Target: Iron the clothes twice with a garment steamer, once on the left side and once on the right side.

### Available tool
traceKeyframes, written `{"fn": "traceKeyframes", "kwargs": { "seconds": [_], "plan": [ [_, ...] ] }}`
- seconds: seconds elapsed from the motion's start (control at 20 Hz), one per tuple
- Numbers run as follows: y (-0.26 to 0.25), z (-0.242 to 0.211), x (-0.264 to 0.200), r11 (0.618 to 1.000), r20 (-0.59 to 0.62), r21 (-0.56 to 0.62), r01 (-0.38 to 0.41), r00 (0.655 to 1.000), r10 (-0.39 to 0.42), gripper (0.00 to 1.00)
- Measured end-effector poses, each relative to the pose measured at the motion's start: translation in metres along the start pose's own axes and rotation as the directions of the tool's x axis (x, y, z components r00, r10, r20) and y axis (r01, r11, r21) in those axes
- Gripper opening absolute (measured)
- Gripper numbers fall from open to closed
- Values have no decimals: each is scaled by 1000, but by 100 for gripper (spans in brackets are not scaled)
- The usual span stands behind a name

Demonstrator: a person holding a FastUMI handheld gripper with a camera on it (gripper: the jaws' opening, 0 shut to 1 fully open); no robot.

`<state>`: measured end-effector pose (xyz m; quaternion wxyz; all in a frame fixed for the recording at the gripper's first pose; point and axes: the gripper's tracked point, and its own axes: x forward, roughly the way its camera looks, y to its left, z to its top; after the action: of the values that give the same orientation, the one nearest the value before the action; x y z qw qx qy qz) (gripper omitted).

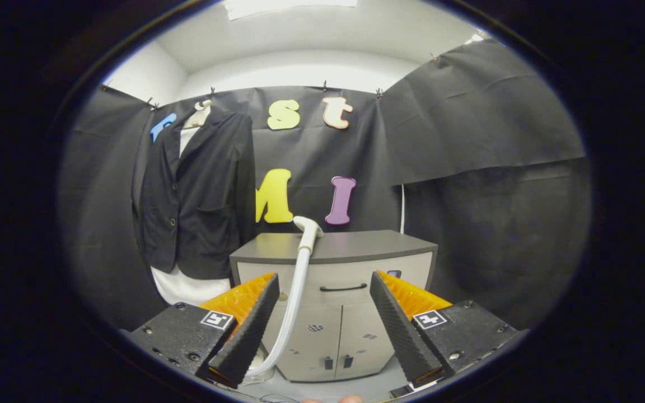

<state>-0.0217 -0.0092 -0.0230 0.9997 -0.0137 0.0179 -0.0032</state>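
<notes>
The steamer head (307,225) rests on the front part of the cabinet top (350,246), tilted, with its pale handle pointing down over the front edge. From the handle a white hose (291,313) hangs in front of the cabinet's face and curves down to the floor near the left finger. The dark jacket (199,190) hangs on a light hanger (204,106) against the black cloth wall, to the left of the cabinet and a little behind it; a white garment (188,288) shows inside its collar and below its hem. The jacket's right edge comes close to the cabinet's left corner.

The gripper (322,322) is spread wide, with nothing held and nothing touched by either finger. The steamer head lies beyond the fingers, well apart from them; the hose passes just beside the left finger (247,330) in the view. The cabinet's drawer handle (343,287) and two lower doors (340,341) show between the fingers. A fingertip of the person (350,399) peeks in below.
</notes>
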Motion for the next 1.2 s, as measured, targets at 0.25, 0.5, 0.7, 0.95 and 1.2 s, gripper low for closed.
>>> {"fn": "traceKeyframes", "kwargs": {
  "seconds": [0.25, 0.5, 0.7, 0.95, 1.2],
  "plan": [
    [1, -4, -7, 1000, -8, 2, 7, 1000, -7, 100],
    [11, -3, -17, 1000, -10, 1, 8, 1000, -8, 100],
    [19, 0, -22, 999, -14, 18, 28, 1000, -28, 100],
    [37, 8, -18, 998, -11, 31, 60, 998, -60, 100],
    [58, 23, 21, 1000, -64, 25, 11, 998, -9, 100]
  ]
}}
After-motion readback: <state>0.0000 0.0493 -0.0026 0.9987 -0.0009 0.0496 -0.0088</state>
